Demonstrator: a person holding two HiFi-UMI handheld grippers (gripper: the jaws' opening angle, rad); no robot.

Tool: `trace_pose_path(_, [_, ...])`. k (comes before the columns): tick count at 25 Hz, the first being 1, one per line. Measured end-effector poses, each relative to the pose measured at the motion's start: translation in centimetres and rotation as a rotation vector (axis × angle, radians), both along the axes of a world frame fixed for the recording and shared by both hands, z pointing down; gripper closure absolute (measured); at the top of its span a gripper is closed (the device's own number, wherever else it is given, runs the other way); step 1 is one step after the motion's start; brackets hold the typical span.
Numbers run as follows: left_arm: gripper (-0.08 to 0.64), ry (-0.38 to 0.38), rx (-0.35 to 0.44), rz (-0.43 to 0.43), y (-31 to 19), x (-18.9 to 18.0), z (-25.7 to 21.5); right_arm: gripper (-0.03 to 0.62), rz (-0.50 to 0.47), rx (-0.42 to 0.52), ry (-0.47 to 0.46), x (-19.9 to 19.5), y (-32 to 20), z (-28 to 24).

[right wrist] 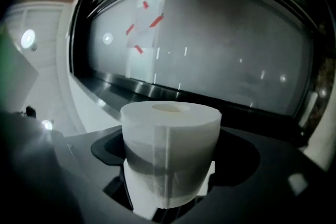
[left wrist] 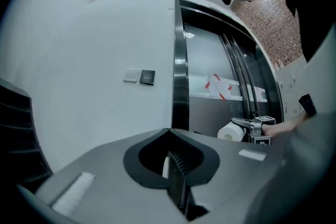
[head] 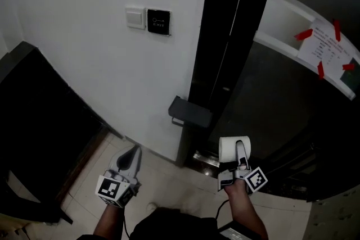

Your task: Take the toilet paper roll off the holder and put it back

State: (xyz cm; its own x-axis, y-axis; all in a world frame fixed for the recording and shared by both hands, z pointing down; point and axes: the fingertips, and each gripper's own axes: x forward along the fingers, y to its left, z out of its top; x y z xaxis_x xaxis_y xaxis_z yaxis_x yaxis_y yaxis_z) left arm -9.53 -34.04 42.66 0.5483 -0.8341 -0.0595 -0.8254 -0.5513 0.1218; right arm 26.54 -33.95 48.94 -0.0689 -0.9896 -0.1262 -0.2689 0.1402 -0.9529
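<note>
Left gripper (head: 134,152) at 7 o'clock in head view. Fingers together, nothing between them, aimed at the white wall (head: 84,76). Left gripper view confirms it: tips (left wrist: 176,178) closed.

Switch (head: 135,17) and exit button (head: 158,22) sit side by side on the wall at 11 o'clock.

Holder (head: 190,112) is near centre, a dark bracket on the wall just beside the black door frame (head: 225,36).

Roll (head: 229,149) is off the holder, at 5 o'clock from it and clear of it, in the air. Right gripper (head: 241,157) is at 5 o'clock in the frame, clamped on the roll. In the right gripper view the roll (right wrist: 170,149) stands upright with the core hole on top, fingers (right wrist: 211,173) pressing on its sides low down. The dark door is behind it.

Notice (head: 323,48) with red tape at its corners is on the door ledge at 2 o'clock.
</note>
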Motion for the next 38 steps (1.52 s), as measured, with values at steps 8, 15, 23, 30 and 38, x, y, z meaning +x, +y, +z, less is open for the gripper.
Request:
trace_pose_path(8, [0.558,-0.004,0.025,0.012,-2.2,-1.7,-0.4,0.124,0.132,-0.071,-0.242,0.1,-4.5,5.3])
trace_pose_path(15, [0.558,0.002,0.016,-0.065,-4.1,-5.6,-0.1,0.124,0.158,-0.131,-0.215,-1.2,-8.1,7.8])
trace_pose_path(23, [0.558,-0.008,-0.026,-0.093,-5.7,-8.1,1.2,0.123,0.160,-0.140,-0.298,-3.3,-10.1,9.6])
trace_pose_path(30, [0.558,-0.017,-0.044,-0.082,-6.4,-9.0,2.3,0.123,0.149,-0.130,-0.273,-5.2,-10.8,9.6])
trace_pose_path(38, [0.558,-0.047,-0.037,-0.102,-6.5,-12.1,3.2,0.123,0.170,-0.109,-0.252,-8.2,-11.7,9.3])
